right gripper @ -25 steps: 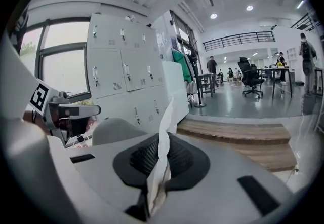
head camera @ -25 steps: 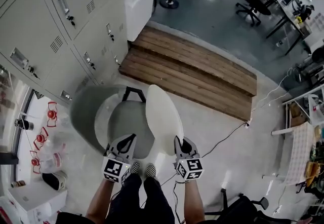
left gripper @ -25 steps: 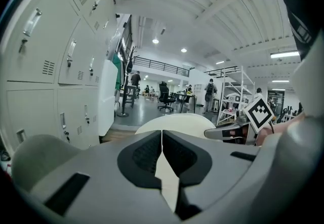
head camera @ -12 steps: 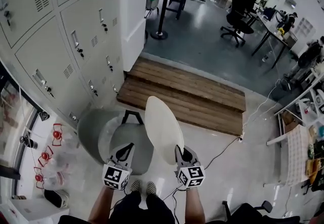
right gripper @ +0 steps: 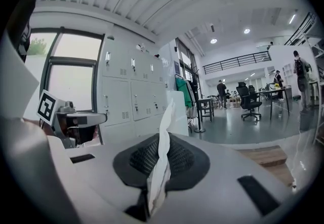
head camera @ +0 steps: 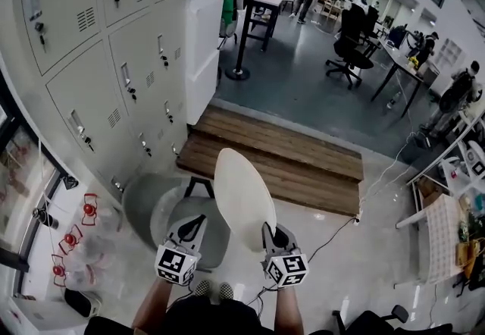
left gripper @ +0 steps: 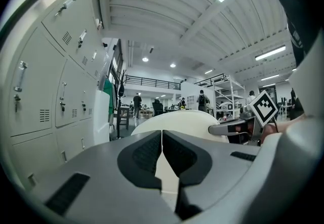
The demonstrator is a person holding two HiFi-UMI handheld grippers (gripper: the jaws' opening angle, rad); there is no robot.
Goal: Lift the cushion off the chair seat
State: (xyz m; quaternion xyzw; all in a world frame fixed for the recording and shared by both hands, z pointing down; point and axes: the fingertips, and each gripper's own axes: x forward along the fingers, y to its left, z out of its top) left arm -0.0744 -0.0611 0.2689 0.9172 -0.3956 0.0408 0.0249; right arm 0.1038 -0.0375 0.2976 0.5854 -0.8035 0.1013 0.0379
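Cushion (head camera: 244,197) higher above chair (head camera: 145,195) than before, edge in right tongs (head camera: 272,230)

The cushion (head camera: 241,191) sits between the right gripper's (head camera: 274,230) fingers. The chair (head camera: 161,208) lies below the left gripper's (head camera: 195,220) fingers.

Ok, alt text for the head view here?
The right gripper pinches the edge of a cream oval cushion, held above a grey chair; the left gripper, shut, hangs beside it. Grey lockers stand on the left.
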